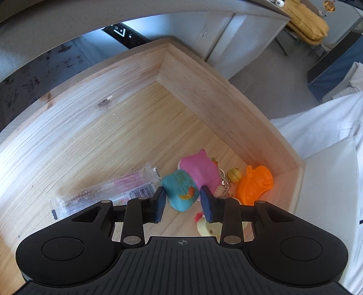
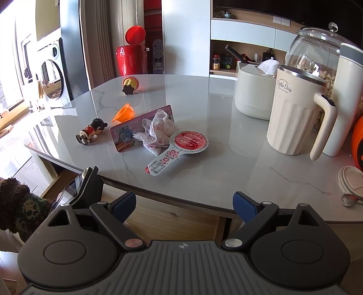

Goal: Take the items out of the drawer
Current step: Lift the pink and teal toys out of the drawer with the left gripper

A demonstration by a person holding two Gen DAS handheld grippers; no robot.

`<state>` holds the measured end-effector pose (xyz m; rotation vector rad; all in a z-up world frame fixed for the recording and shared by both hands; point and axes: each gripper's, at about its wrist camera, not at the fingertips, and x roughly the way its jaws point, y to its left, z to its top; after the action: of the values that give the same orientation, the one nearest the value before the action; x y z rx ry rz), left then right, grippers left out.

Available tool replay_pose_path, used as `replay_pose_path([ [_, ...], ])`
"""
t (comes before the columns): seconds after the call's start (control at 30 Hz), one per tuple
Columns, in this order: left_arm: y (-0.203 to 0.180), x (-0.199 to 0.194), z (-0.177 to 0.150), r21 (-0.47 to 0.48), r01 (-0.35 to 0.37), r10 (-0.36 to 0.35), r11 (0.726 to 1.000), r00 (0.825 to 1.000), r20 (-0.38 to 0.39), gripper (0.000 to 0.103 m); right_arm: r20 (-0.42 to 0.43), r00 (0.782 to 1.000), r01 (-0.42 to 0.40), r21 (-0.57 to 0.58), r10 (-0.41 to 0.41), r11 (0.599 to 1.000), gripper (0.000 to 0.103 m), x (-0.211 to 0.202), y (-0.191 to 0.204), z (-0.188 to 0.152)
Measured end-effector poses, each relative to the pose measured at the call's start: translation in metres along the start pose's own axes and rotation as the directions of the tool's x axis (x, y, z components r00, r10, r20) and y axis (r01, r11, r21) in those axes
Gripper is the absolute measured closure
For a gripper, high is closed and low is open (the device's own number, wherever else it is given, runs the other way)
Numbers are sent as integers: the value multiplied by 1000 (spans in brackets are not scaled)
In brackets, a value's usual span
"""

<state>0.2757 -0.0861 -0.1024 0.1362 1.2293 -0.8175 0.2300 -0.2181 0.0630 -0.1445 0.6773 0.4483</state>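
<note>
left gripper [image 1: 182, 204] points down into open wooden drawer [image 1: 109, 127]. jaws part-open astride teal toy [image 1: 180, 191], pads not clearly pressing it. pink toy [image 1: 199, 170] touches teal one. orange toy [image 1: 255, 185] in corner. clear wrapper [image 1: 102, 192] lies flat at left.

I'm in a lived-in home, at my marble-topped dining table [image 2: 204, 109]: a front-loading washing machine [image 2: 51, 72] stands by the window, a mustard sofa [image 1: 306, 20] across the room, and a coffee mug [image 2: 292, 113] and glass snack jar [image 2: 317, 50] crowd the tabletop.
</note>
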Motion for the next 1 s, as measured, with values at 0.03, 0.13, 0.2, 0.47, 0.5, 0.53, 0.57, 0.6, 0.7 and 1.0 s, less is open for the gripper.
replay_pose_path([
  [0.03, -2, -1, -1, 15, -12, 12, 1000, 1000, 6, 69, 3, 1000, 2, 0, -2, 1000, 10, -1, -1, 0],
  [0.13, -16, -16, -6, 98, -96, 93, 991, 995, 32, 73, -3, 1000, -5, 6, 5, 1000, 10, -3, -5, 1],
  [0.2, -25, -35, -11, 144, -164, 156, 976, 986, 64, 74, -29, 999, -33, 4, 33, 999, 10, -2, -7, 2],
  [0.47, -21, -137, -66, 92, -275, 257, 957, 952, 167, 74, -190, 976, -156, -284, 105, 946, 16, 19, 35, -14],
  [0.5, -18, -146, -76, 66, -282, 267, 957, 948, 173, 74, -219, 969, -184, -331, 115, 926, 24, 25, 46, -17],
  [0.53, -15, -152, -82, 42, -286, 274, 957, 945, 180, 74, -246, 962, -210, -375, 122, 903, 33, 33, 56, -21],
  [0.57, -13, -159, -91, 16, -290, 282, 957, 941, 189, 74, -271, 954, -235, -412, 127, 881, 36, 40, 66, -24],
  [0.6, -10, -165, -100, -15, -293, 290, 956, 936, 202, 74, -299, 945, -263, -446, 134, 856, 41, 50, 77, -28],
  [0.7, 2, -177, -121, -114, -267, 287, 957, 926, 243, 74, -384, 910, -345, -500, 154, 794, 46, 80, 102, -37],
  [1.0, 30, -194, -148, -238, -220, 282, 946, 920, 273, 74, -482, 867, -408, -544, 124, 733, 46, 158, 130, -60],
])
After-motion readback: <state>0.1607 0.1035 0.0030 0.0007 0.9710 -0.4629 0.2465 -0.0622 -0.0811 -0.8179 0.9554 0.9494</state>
